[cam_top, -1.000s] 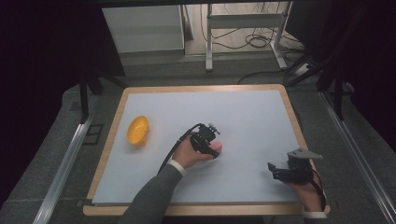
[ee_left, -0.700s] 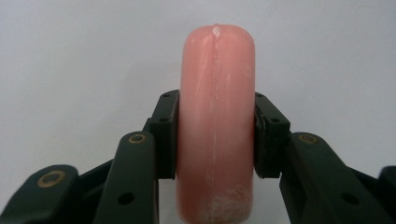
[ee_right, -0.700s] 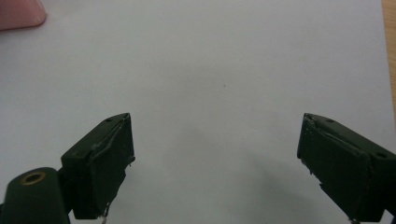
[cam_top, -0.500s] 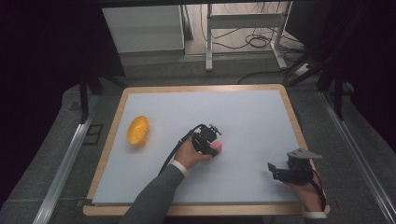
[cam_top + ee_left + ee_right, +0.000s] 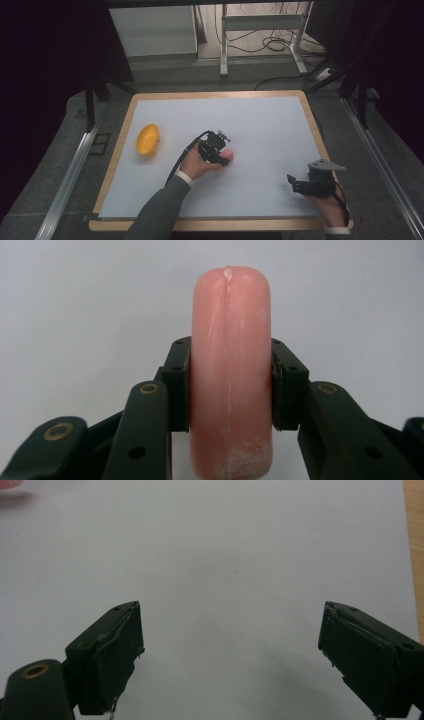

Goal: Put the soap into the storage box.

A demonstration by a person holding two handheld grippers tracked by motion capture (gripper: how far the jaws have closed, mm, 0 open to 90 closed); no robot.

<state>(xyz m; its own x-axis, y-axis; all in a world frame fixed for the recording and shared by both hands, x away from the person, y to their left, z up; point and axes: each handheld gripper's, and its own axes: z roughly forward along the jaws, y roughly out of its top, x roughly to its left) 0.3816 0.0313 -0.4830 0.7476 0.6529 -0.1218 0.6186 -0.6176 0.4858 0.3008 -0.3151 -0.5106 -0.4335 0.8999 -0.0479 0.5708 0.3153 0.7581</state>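
A pink, smooth object with a rounded end [image 5: 230, 340] stands between the jaws of my left gripper [image 5: 230, 385], and both pads press on its sides. From above, the left gripper [image 5: 218, 149] sits near the middle of the white mat [image 5: 270, 120], with the pink object [image 5: 226, 156] showing just right of the hand. My right gripper [image 5: 296, 183] rests low at the front right of the mat. Its jaws stand wide apart over bare mat, as the right gripper view [image 5: 230, 645] shows.
A yellow, rounded object [image 5: 148, 139] lies on the mat at the left. The mat sits on a wooden board [image 5: 314, 120] with a narrow rim. Beyond the far edge are a table leg frame and cables [image 5: 270, 45] on the floor.
Little differs: the left hand stays at the pink object near the mat's middle, and the right hand has not moved.
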